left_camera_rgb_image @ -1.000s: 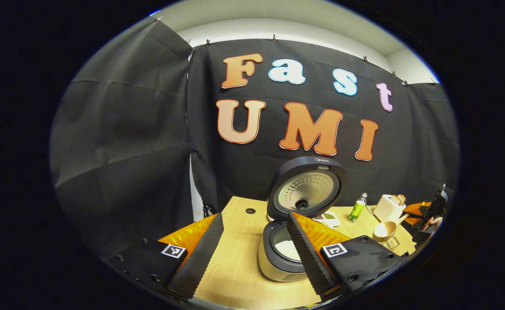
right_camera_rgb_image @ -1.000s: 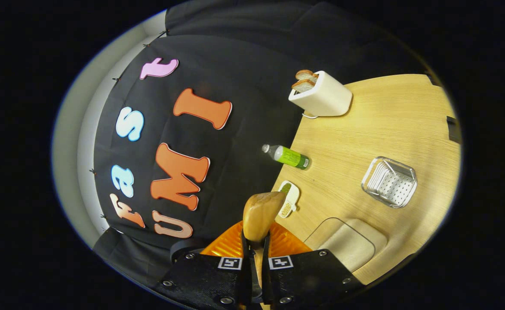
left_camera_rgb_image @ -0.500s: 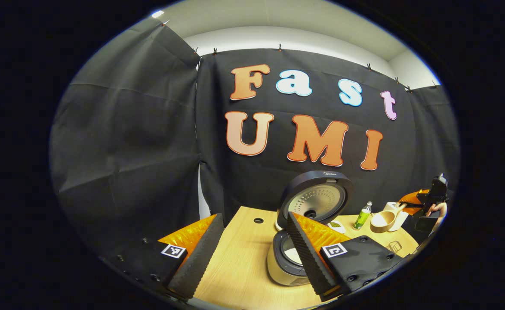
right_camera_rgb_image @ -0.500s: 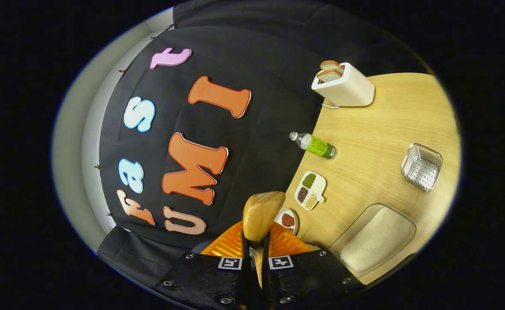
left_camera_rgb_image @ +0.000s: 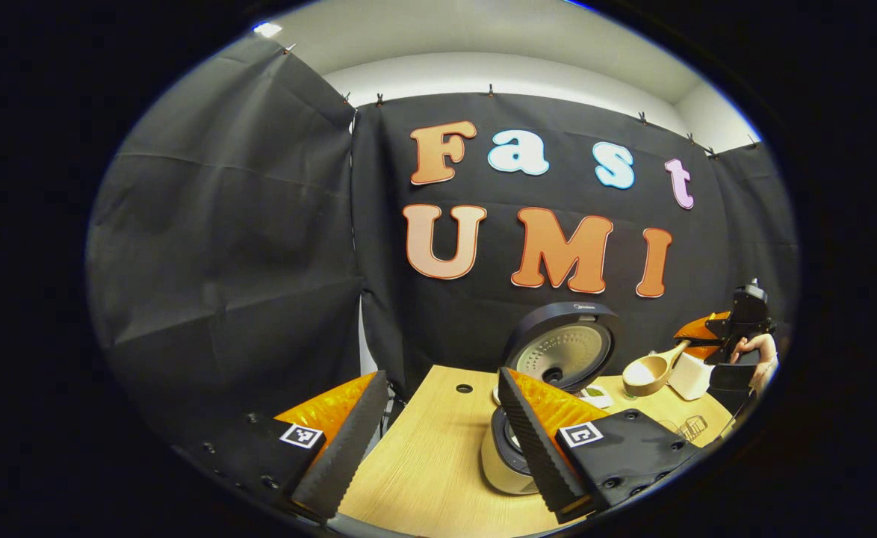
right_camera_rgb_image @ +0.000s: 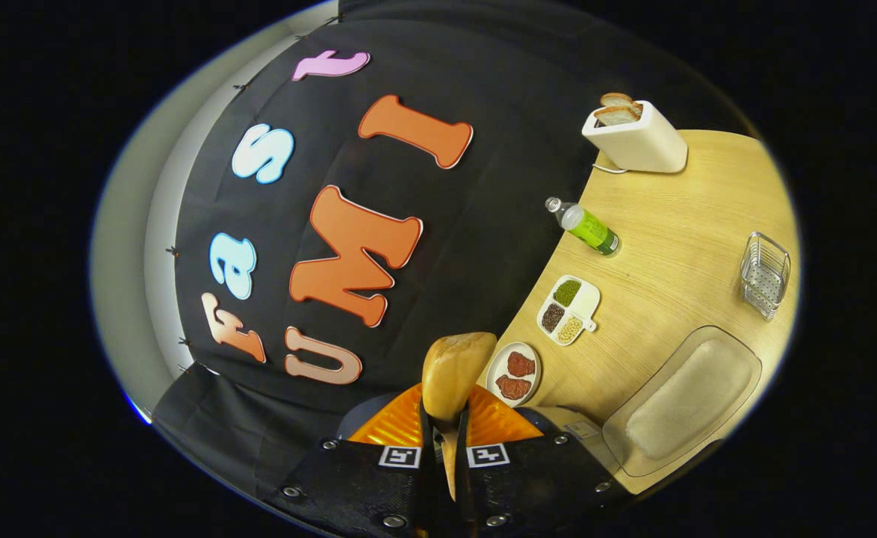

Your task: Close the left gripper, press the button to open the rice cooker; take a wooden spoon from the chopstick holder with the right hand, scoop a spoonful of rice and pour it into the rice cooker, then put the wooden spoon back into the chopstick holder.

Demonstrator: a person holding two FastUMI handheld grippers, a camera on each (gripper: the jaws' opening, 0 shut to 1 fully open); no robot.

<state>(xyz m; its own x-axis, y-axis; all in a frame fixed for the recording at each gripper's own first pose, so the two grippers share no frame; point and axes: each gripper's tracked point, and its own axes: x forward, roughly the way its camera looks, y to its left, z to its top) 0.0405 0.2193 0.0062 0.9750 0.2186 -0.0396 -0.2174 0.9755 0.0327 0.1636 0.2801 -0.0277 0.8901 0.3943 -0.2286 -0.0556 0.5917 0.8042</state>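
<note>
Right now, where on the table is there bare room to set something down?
Bare wood lies left of the rice cooker, toward the table hole, and between the green bottle, toaster and wire basket. It is crowded near the sectioned dish, red-food plate and clear rice tray.

Pale wood grain runs across the bench (right_camera_rgb_image: pixel 677 246). The wooden spoon (right_camera_rgb_image: pixel 453 370) shows a warm tan bowl, and in the left gripper view its scoop (left_camera_rgb_image: pixel 644 371) carries white rice. The rice cooker (left_camera_rgb_image: pixel 517 448) has a cream body, a dark lid (left_camera_rgb_image: pixel 562 344) and a silvery dotted inner plate. Cream toaster (right_camera_rgb_image: pixel 636 138) with brown-crusted bread, a green-labelled bottle (right_camera_rgb_image: pixel 588 226), a white sectioned dish (right_camera_rgb_image: pixel 567 310) of green, dark brown and yellow grains, a white plate (right_camera_rgb_image: pixel 515 373) with red pieces, a beige tray (right_camera_rgb_image: pixel 681 403), a silver wire basket (right_camera_rgb_image: pixel 766 273).
</note>
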